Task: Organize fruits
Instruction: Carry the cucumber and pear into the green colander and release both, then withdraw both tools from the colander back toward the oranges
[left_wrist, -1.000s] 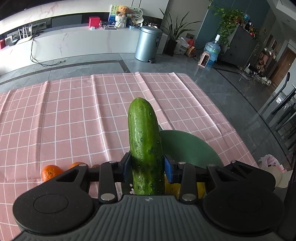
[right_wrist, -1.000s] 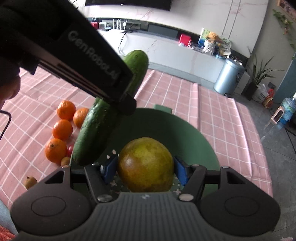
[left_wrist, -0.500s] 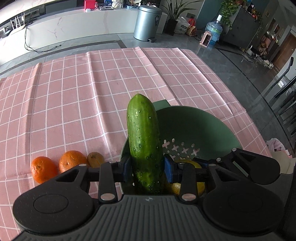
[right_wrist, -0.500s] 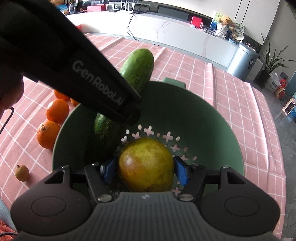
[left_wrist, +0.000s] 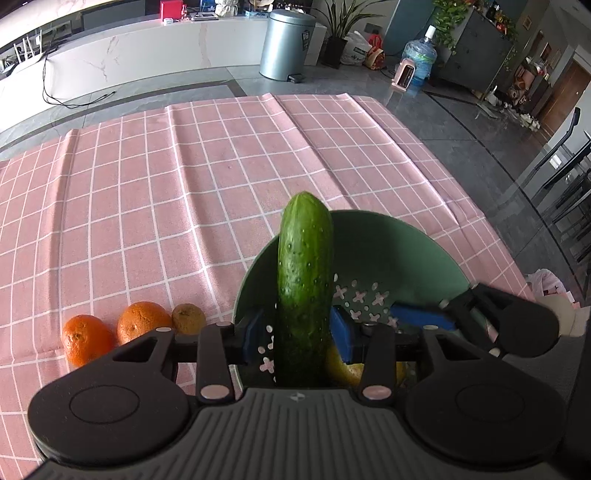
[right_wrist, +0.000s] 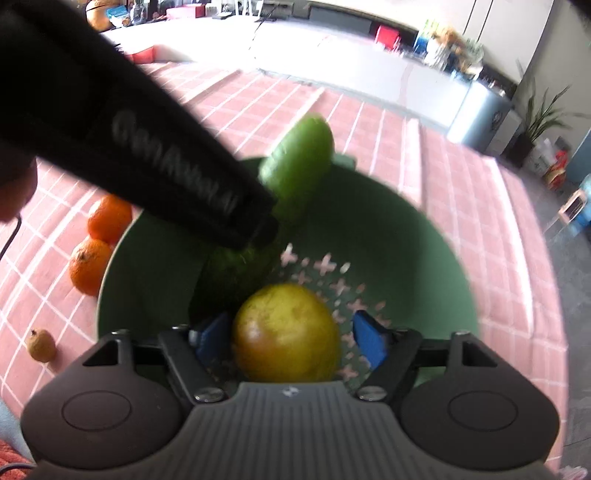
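Observation:
A green perforated bowl (left_wrist: 406, 254) (right_wrist: 406, 254) stands on the pink checked cloth. A long cucumber (left_wrist: 304, 273) (right_wrist: 299, 162) leans in it, its top above the rim. My left gripper (left_wrist: 298, 332) straddles the cucumber's lower part with its jaws opening, and a gap shows at the left pad (left_wrist: 253, 330). A round yellow-green fruit (right_wrist: 286, 332) (left_wrist: 347, 369) rests on the bowl's floor. My right gripper (right_wrist: 291, 339) is around it, jaws opening, and the right pad (right_wrist: 369, 343) stands clear of it.
Two oranges (left_wrist: 86, 341) (left_wrist: 144, 321) and a small brown fruit (left_wrist: 188, 317) lie on the cloth left of the bowl. The left gripper's black body (right_wrist: 147, 147) crosses the right wrist view. The cloth (left_wrist: 184, 184) stretches far behind; the table edge drops off right.
Both grippers came down into the green bowl with their loads. Their pads have since spread apart, off the cucumber and off the yellow-green fruit.

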